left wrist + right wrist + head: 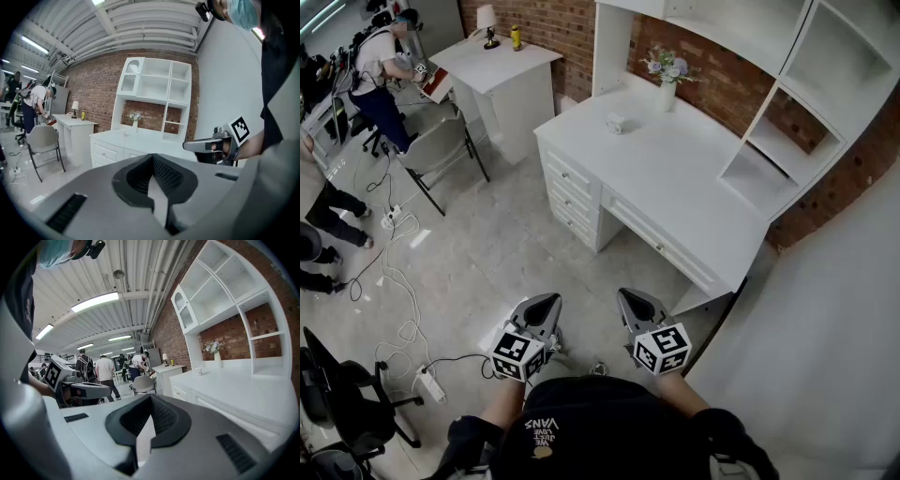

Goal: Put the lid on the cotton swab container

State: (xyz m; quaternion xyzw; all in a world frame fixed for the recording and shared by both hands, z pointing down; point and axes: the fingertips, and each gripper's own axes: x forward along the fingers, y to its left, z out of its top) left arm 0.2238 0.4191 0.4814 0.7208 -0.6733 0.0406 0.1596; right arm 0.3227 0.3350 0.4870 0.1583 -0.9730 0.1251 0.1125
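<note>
I held left gripper point(546, 303) and right gripper point(630, 300) at bottom centre, jaws together on nothing, since the small white container point(615, 123) on the desk point(694, 187), upper centre, lay well apart.

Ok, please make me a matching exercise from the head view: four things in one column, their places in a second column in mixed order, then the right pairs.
Things:
1. flower vase
2. lamp
3. power strip
4. small container

Places:
A. on the floor
B. on the big desk, out on the open top
C. on the small table, far off
D. at the back of the big desk, by the brick wall

Pairs: 1-D, 2-C, 3-A, 4-B
</note>
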